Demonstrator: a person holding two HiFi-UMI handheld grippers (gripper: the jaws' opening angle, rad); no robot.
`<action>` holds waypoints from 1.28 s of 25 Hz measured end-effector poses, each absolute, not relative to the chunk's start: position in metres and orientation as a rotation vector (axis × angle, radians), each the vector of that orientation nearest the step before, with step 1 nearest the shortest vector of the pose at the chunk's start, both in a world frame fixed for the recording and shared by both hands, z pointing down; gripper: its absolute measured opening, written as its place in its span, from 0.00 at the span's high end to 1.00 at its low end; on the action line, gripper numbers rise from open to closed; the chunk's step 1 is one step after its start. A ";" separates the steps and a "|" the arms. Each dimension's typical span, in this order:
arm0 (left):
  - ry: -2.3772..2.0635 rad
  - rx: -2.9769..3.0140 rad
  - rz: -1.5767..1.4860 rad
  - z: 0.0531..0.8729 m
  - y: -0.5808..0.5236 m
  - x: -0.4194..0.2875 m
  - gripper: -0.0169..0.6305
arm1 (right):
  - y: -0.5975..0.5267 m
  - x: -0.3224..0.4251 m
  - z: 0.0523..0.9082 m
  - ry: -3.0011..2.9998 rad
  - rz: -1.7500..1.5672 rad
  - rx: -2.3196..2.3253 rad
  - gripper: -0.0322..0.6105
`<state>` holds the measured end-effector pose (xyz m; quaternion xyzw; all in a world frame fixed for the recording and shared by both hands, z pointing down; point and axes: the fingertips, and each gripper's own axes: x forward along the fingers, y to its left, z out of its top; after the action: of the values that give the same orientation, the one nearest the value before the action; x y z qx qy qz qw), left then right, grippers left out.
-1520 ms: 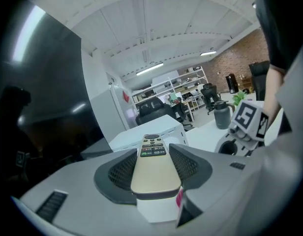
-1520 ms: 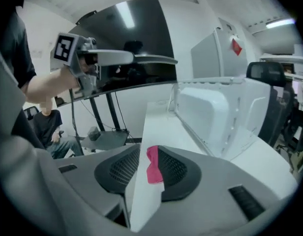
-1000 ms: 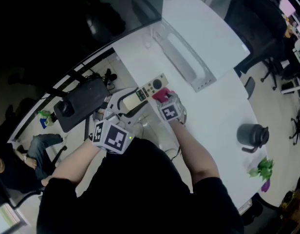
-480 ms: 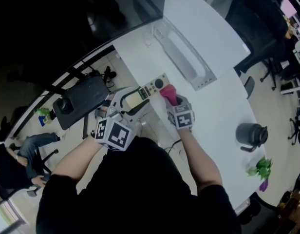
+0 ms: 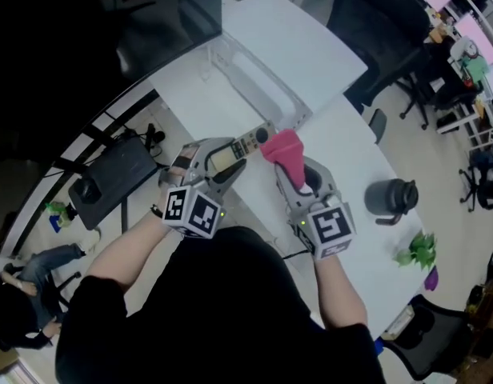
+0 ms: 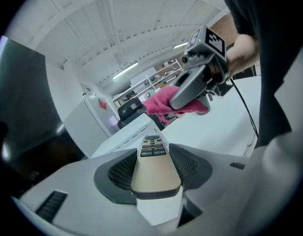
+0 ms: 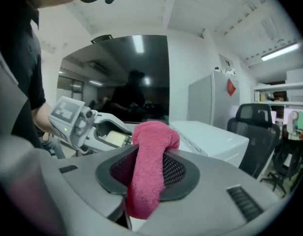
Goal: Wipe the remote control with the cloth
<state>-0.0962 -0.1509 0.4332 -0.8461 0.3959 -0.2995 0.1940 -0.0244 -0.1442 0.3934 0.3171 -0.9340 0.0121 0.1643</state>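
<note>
While the remote control sits clamped in the left gripper's fingers above the desk, a pink cloth hangs just beside its button end.
The right gripper's fingers, just closed, pinch that cloth.

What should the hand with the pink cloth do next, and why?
Probably swing the pink cloth onto the remote control and rub along its buttons. The right gripper, whose jaws have just been closing, pinches the cloth; the left gripper holds the remote by its plain end, buttons up. The cloth hangs near the remote's far end, apparently not on it.
</note>
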 end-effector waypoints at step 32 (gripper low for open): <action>0.735 -2.263 -0.620 0.399 -0.091 -0.001 0.65 | -0.128 0.071 0.378 -2.531 0.150 0.956 0.77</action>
<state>-0.0007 -0.0911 0.3990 -0.8673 0.2815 -0.2377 0.3347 0.0710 -0.1282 0.3782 0.3445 -0.9123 0.0542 0.2146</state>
